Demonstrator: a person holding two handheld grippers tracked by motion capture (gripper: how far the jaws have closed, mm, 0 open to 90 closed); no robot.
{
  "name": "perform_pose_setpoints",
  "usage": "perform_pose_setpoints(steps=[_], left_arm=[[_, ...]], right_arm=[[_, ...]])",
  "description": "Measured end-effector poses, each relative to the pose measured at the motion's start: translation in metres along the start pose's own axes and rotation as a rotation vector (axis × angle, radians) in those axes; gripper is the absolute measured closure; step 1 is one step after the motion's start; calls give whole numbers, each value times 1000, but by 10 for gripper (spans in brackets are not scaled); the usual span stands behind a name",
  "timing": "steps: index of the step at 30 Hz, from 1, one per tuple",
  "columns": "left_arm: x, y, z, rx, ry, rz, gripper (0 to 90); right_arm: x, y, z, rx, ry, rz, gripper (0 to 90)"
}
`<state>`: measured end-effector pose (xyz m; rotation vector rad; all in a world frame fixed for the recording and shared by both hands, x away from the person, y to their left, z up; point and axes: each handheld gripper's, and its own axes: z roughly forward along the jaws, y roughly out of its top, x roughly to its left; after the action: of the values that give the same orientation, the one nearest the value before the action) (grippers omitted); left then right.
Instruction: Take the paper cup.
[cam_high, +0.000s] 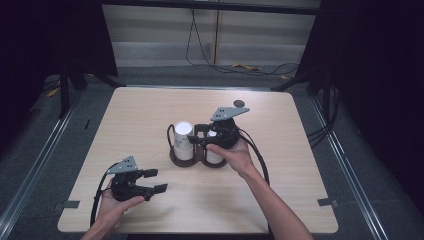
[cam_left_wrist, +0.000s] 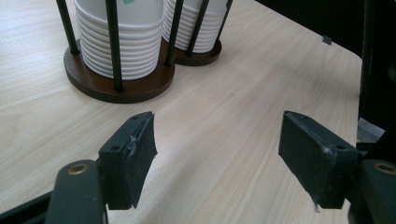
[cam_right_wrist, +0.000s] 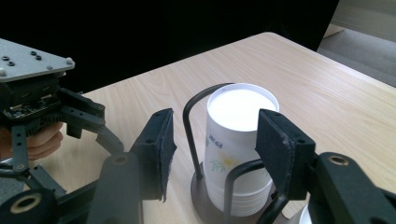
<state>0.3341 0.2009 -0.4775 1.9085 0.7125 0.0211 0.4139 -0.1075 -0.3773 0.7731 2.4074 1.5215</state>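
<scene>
High view: a light wooden table (cam_high: 150, 115) carries a dark wooden two-bay cup holder (cam_high: 192, 159) with thin black upright rods, standing near the table's middle. Each bay holds a stack of upside-down white paper cups. The left stack (cam_high: 183, 141) stands tall and fully exposed; the right stack (cam_high: 214, 154) is partly hidden behind the right gripper (cam_high: 196, 135), which hangs over the holder with its jaws pointing toward the left stack.

Right gripper view: the two black jaws stand apart with nothing pressed between the pads. The far stack (cam_right_wrist: 238, 140) rises beyond them, its flat white bottom uppermost and a green and yellow print on its side. A black rod loop of the holder (cam_right_wrist: 198, 135) curves beside it. The right-hand pad overlaps the cup's edge in the picture; whether it touches cannot be told. The rim of the nearer stack shows at the lower right corner. The left gripper (cam_right_wrist: 100, 128), with its grey plate, sits farther off toward the table's near edge.

Left gripper view: the left gripper (cam_left_wrist: 217, 149) is released, jaws parted over bare table, holding nothing. The holder's brown base (cam_left_wrist: 116, 88) and both ribbed stacks lie ahead, well apart from the pads.

In the high view the left gripper (cam_high: 156, 181) rests near the table's near left corner, held in the person's left hand (cam_high: 112, 207).
</scene>
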Motion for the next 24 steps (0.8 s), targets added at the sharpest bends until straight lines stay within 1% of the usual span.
perform_pose_setpoints(steps=[5,10,12,17,19,24], left_arm=[[0,0,0,0,0,3,273],[0,0,0,1,-1,3,272],[0,0,0,1,-1,2,272],[0,0,0,1,-2,2,272],[0,0,0,1,-3,3,272],[0,0,0,2,-2,3,272]], right_arm=[[-6,5,5,17,-4,2,456],[-9,11,10,42,-1,-2,443],[-10,14,12,43,-4,-6,442],[-12,19,18,87,0,-15,423],[-12,22,20,89,2,-18,418],[-16,28,26,126,-5,-23,372]])
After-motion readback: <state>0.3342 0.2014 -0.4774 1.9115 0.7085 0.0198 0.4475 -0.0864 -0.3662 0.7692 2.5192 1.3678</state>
